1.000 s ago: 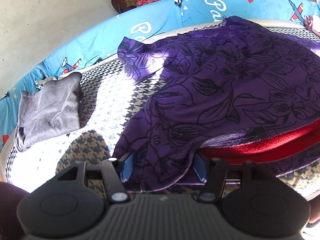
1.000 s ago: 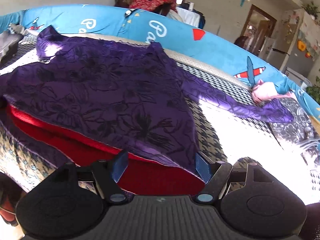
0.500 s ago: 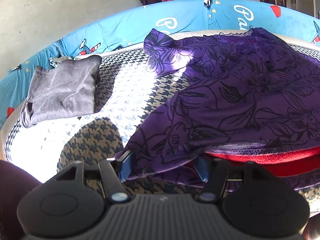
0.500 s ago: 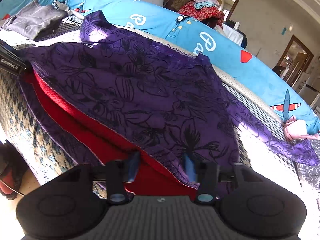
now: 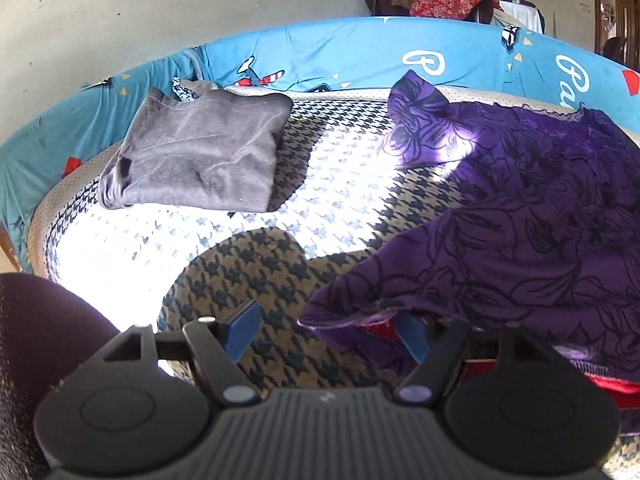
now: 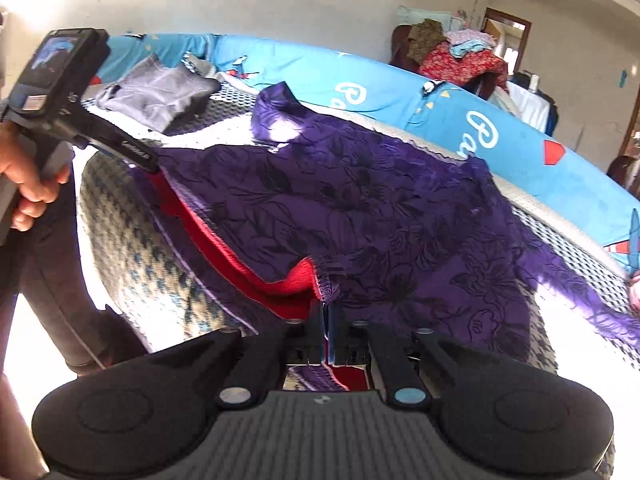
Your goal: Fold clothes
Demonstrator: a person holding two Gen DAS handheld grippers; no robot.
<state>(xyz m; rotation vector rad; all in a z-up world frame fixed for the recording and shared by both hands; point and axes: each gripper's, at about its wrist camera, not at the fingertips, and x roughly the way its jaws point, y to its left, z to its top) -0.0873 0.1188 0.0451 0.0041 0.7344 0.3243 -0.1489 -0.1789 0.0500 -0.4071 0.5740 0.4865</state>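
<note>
A purple flowered garment (image 5: 520, 220) with a red lining lies spread on the houndstooth bed cover (image 5: 340, 184). My left gripper (image 5: 326, 326) sits at its near left corner. Its jaws are opening, and the purple hem corner reaches in between them beside the right pad (image 5: 414, 338) without being pressed. In the right wrist view my right gripper (image 6: 325, 312) is shut on the garment (image 6: 360, 200) at its purple hem, where the red lining shows. The left gripper (image 6: 146, 156) shows there at the garment's far left corner, held by a hand (image 6: 32, 188).
A folded grey garment (image 5: 200, 160) lies at the back left of the bed. A blue printed cushion edge (image 5: 320, 56) rings the far side. A chair piled with clothes (image 6: 452, 52) stands behind it. The person's dark-clad leg (image 6: 52, 280) is beside the bed at the left.
The right jaws have closed onto the hem and bunched it up. The left jaws have widened and slid left, so the cloth that lay across them now only reaches the right pad.
</note>
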